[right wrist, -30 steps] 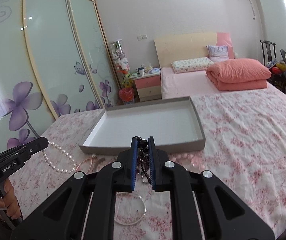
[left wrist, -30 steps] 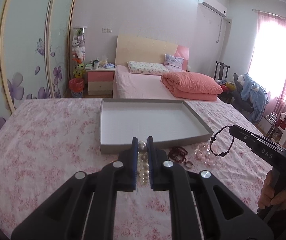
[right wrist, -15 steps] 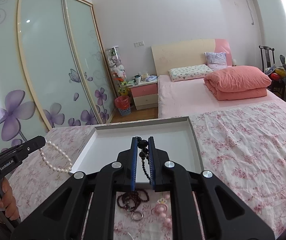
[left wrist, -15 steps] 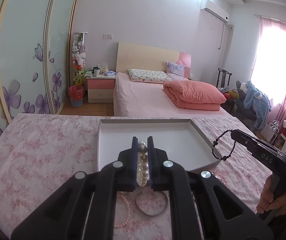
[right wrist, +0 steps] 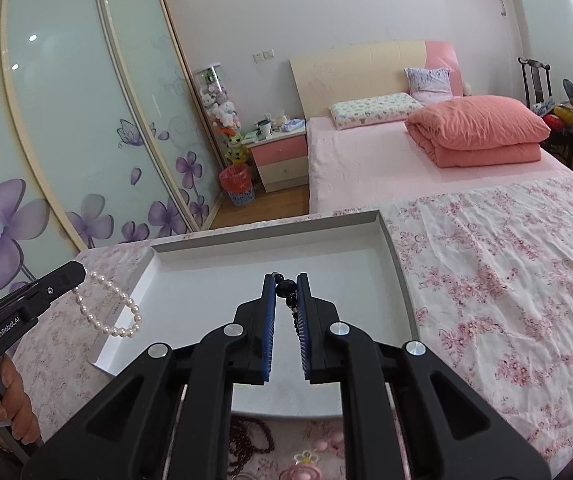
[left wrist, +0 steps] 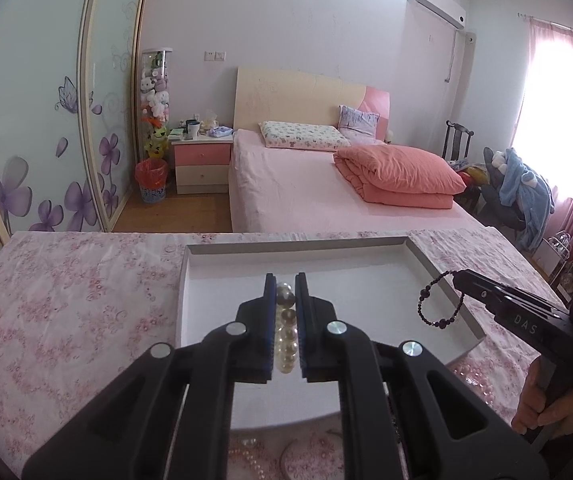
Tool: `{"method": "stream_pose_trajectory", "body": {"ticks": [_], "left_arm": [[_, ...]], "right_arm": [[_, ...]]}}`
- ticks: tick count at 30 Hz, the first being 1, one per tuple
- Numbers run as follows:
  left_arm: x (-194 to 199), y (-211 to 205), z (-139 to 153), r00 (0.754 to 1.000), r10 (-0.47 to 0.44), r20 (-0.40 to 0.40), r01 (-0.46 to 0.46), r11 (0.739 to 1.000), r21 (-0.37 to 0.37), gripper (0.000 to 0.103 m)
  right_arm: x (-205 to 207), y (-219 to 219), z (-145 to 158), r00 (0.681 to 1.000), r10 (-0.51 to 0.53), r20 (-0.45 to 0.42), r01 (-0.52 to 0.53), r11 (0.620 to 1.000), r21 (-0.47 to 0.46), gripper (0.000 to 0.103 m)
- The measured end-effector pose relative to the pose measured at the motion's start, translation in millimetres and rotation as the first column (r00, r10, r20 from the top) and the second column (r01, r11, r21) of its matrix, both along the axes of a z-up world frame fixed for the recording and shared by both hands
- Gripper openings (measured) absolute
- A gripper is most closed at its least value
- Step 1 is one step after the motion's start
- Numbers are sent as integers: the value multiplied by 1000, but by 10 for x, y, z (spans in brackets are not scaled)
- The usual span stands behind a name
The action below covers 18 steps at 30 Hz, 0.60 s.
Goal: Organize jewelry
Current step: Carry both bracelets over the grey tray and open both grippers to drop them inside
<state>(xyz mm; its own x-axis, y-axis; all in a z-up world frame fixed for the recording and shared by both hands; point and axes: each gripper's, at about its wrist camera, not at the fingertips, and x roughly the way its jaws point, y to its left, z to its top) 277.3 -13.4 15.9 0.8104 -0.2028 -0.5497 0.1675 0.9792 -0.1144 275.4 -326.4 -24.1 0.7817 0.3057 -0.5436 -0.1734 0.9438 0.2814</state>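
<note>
- We are pinching a pearl bracelet (left wrist: 285,332) in the left gripper (left wrist: 285,286); its pads are pressed together on the beads.
- We are pinching a black bead bracelet (right wrist: 286,294) in the right gripper (right wrist: 285,284), with the loop hanging free below the tips.
- We are gripping each bracelet at one point, probably so that it drapes clear and lowers without tangling.
- We are holding both grippers over the tray (left wrist: 438,268), which lies on the floral cloth (right wrist: 486,280); its floor looks bare.
- We are pointing both grippers forward and slightly downward, side by side, each gripped by a hand (left wrist: 546,404) at the rear handle.
- We are leaving other jewelry, dark red beads (right wrist: 250,440) included, on the cloth just in front of the tray.
- We judge release into the tray to be the next step.
</note>
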Motion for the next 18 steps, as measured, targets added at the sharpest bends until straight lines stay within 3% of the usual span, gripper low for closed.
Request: {"method": "stream_pose_trajectory", "body": {"ticks": [13,17,18], "left_arm": [[387,-14,-300,998,10,-69,-10,1000,1,10],[446,-27,-364,996,9,-89,-10,1000,-11,12],[453,-14,-372,996,10,-89,-11,1000,-14,14]], "right_arm": [[290,36,-155,998,-11,-67,11,1000,-1,14],[277,15,-156,997,-30,-70,30,1000,-4,52],[256,8,-143,998,-36,-59,35,999,-7,52]]}}
